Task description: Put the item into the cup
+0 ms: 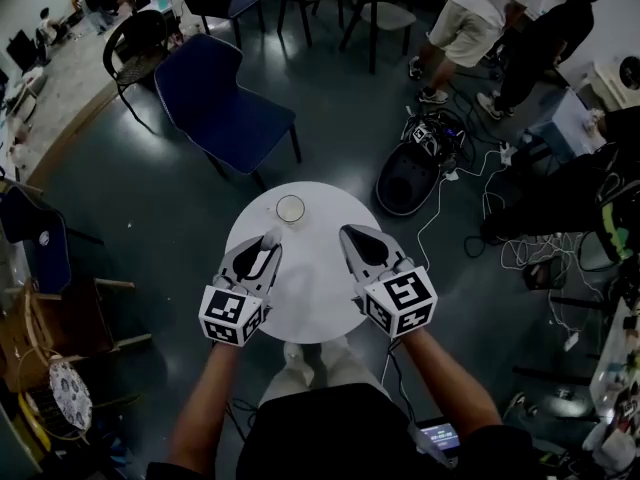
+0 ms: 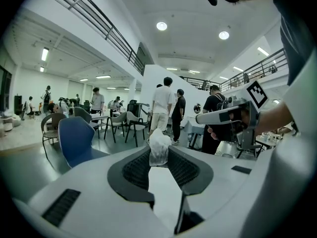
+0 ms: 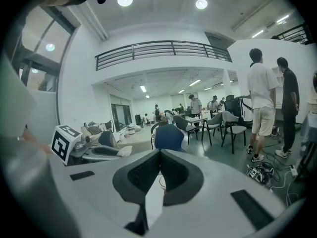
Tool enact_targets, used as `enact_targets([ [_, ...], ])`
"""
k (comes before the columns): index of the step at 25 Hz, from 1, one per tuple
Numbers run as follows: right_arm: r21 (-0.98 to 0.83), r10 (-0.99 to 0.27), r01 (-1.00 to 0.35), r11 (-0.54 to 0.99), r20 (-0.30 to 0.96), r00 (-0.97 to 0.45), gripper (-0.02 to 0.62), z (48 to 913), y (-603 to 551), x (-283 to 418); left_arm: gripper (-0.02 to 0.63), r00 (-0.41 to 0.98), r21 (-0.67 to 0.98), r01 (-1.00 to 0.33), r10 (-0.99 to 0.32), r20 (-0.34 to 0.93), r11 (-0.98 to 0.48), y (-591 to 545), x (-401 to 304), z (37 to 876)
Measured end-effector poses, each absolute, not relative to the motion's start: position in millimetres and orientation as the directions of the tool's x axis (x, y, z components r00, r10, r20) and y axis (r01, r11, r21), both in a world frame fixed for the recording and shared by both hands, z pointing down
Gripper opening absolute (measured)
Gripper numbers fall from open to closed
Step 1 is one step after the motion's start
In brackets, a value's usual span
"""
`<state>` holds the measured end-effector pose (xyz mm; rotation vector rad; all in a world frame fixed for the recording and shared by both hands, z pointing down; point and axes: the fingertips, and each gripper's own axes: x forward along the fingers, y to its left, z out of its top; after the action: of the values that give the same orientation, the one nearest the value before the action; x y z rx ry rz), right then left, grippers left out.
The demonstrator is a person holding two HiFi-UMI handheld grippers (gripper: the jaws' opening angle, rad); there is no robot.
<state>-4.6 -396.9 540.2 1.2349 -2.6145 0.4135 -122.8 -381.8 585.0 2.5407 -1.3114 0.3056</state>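
Head view looks down on a round white worktop (image 1: 312, 313) with a clear cup (image 1: 290, 209) standing upright near its far edge. Both claws hang over the near half of the worktop and point away from the person, towards the cup. The left claw (image 1: 268, 241) lies just to the near left of the cup; the right claw (image 1: 348, 232) lies to the cup's near right, somewhat further from it. Neither touches the cup.

Left gripper view shows the left claw (image 2: 159, 151) clenched on the item (image 2: 159, 146), a small white crumpled wad pinched at the very tips of the ribbed dark pads. The wad is taller than it is wide. Its long axis runs upright, crosswise to the line the claw points along, and its upper end pokes above the tips. In the head view the item is hard to pick out against the white worktop.

Right gripper view shows the right claw (image 3: 159, 152) closed tip to tip, with nothing between its pads.

Beyond the worktop a blue chair (image 1: 228, 106) stands on the dark floor, and cables trail across the floor to the right.
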Motion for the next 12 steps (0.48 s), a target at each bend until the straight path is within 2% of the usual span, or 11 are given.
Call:
enact_targets([
  [12, -0.146, -0.679, -0.772, 0.618, 0.396, -0.618, 0.017, 594, -424, 16, 0.117, 0.550, 0.148, -0.827, -0.725, 0.414, -0.542, -442, -103, 647],
])
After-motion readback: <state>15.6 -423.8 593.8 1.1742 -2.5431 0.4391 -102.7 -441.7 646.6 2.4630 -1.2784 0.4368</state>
